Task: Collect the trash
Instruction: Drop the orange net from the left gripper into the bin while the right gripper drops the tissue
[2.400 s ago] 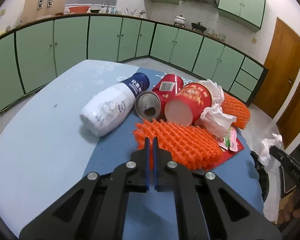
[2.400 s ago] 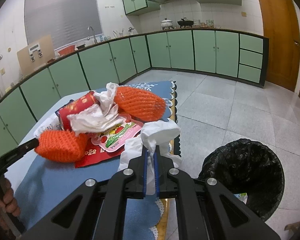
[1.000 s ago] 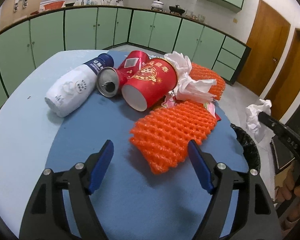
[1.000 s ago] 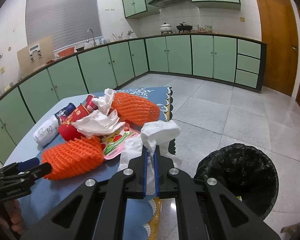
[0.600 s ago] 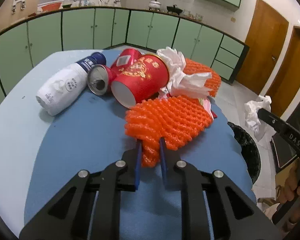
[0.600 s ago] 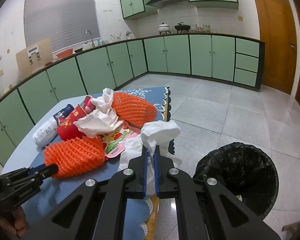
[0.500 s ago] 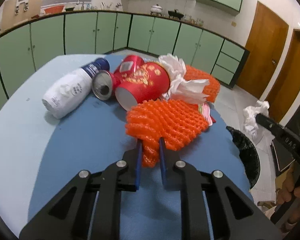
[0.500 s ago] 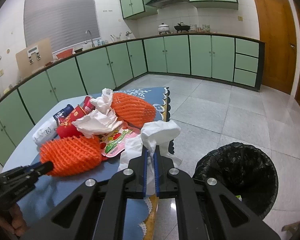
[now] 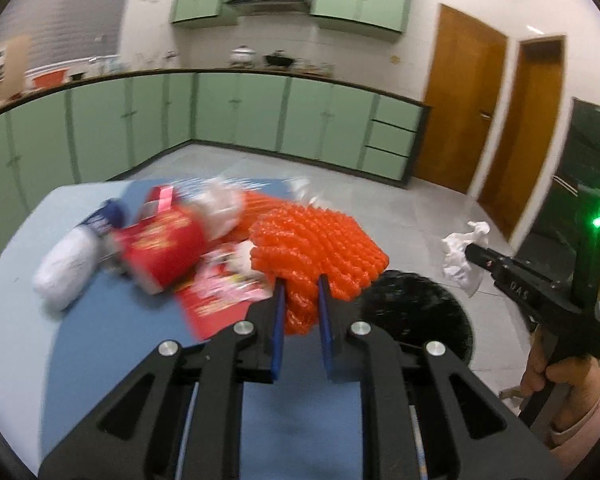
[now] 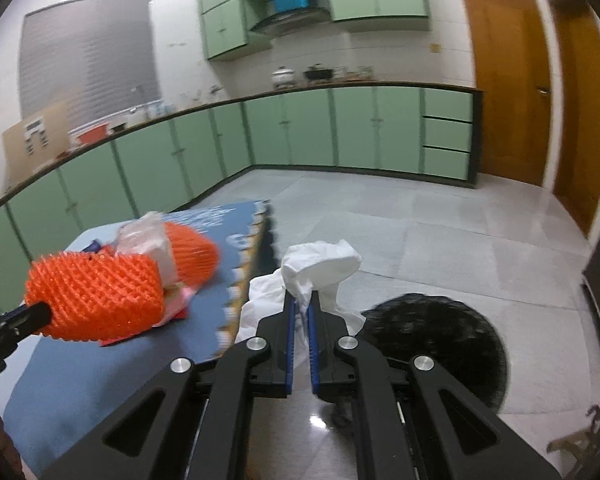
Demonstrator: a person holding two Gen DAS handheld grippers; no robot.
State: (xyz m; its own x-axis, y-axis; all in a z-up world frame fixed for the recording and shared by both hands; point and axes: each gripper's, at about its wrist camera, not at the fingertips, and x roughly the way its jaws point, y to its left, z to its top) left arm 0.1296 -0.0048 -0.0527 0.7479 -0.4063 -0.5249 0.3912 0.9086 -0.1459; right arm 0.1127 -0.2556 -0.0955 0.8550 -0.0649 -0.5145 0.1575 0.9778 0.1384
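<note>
An orange foam fruit net (image 9: 316,240) is clamped between the blue pads of the left gripper (image 9: 300,300), whose jaws have just been closing on it; the net is held clear of the blue worktop (image 9: 120,360), in front of the trash pile. In the right wrist view the same net (image 10: 96,296) is seen at the tip of the left gripper, above the worktop's near part. A crumpled white tissue (image 10: 320,268) is pinched in the clenched right gripper (image 10: 302,312), beyond the worktop's scalloped edge and above the tiled floor (image 10: 460,248). A bin lined with a black bag (image 10: 436,336) stands on the floor just beside the worktop, below and to the right of the tissue. Left on the worktop are a red paper cup (image 9: 160,248) on its side, a white bottle with a blue cap (image 9: 72,264), a second orange net (image 10: 192,256), white tissue (image 9: 220,208) and a red printed wrapper (image 9: 220,292). The pile is blurred. A hand (image 9: 548,376) is seen on the right gripper's handle.
</note>
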